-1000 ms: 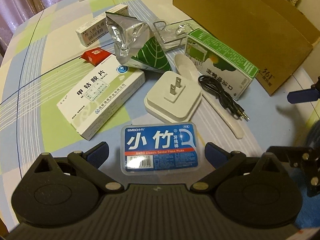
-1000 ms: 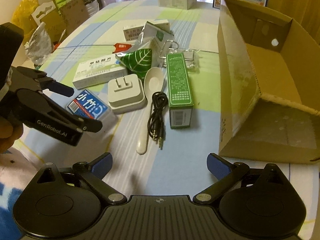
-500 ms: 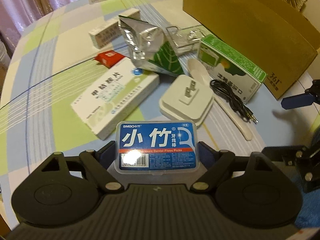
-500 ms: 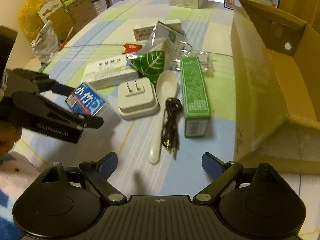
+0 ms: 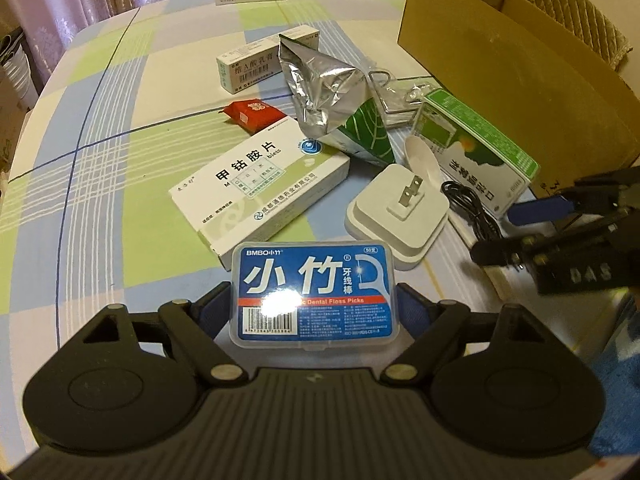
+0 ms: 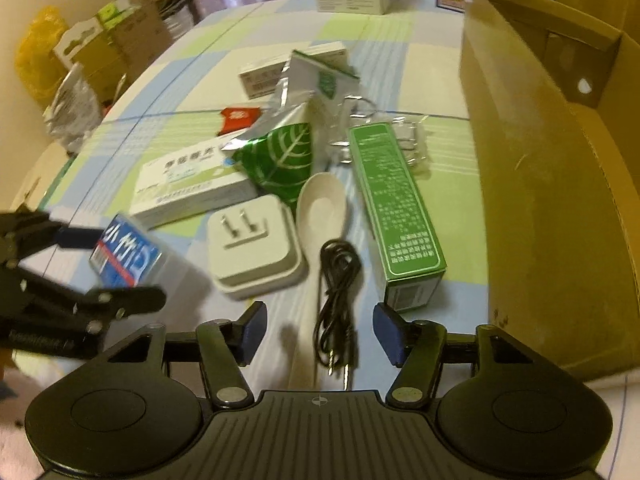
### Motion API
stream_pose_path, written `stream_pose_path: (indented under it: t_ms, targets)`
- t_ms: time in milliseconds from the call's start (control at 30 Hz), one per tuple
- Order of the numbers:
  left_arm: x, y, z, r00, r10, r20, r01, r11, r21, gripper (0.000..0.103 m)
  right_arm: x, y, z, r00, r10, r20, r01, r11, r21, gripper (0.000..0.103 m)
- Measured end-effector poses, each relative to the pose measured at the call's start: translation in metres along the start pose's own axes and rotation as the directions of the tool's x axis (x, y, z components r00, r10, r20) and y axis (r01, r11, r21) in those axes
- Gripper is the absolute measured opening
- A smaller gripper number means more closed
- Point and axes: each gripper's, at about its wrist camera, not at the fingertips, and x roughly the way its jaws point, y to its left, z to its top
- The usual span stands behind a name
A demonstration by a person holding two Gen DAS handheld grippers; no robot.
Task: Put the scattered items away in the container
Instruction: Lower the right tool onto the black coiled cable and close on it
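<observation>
one floss box (image 5: pixel 313 294), left claw (image 5: pixel 313 308) clamped

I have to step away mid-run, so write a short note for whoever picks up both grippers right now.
Left gripper: shut on the floss pick box, lifted off the table.
Right gripper: open, holding nothing, low over the black cable and white spoon.
Cardboard box: on the right; no items visible inside.
Done: first item grasped.
Left: drop the floss pick box in, then the cable, spoon, plug adapter, green carton, foil pouch and medicine boxes.
</observation>
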Motion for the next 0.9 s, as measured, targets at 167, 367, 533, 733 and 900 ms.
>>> stream_pose_path:
  t_ms: [167, 367, 533, 733, 900]
  targets:
    - [-0.001, -0.001, -0.001, 1.0, -0.014, 0.012, 0.014, 1.0, -0.001, 0.083, 0.006, -0.005, 0.001, 1.0, -0.014, -0.002, 0.014, 1.0, 0.021, 0.035]
    - [0.002, -0.002, -0.001, 0.999, -0.041, 0.001, 0.041, 0.999, 0.005, 0.083, 0.012, -0.01, 0.003, 1.0, -0.025, -0.003, 0.025, 0.999, 0.047, 0.022]
    - [0.007, -0.004, -0.001, 0.999, -0.045, -0.024, 0.045, 0.999, 0.012, 0.083, 0.012, -0.005, 0.002, 0.999, -0.044, -0.002, 0.044, 0.999, 0.016, 0.013]
    - [0.014, -0.01, -0.001, 0.998, -0.033, -0.06, 0.036, 0.998, 0.048, 0.083, 0.005, 0.001, -0.006, 0.999, -0.039, 0.0, 0.039, 0.999, 0.002, 0.012]
    - [0.018, -0.009, 0.0, 0.997, -0.033, -0.075, 0.036, 0.998, 0.048, 0.083, -0.003, 0.0, -0.009, 0.999, -0.038, 0.016, 0.038, 0.999, 0.027, 0.012]
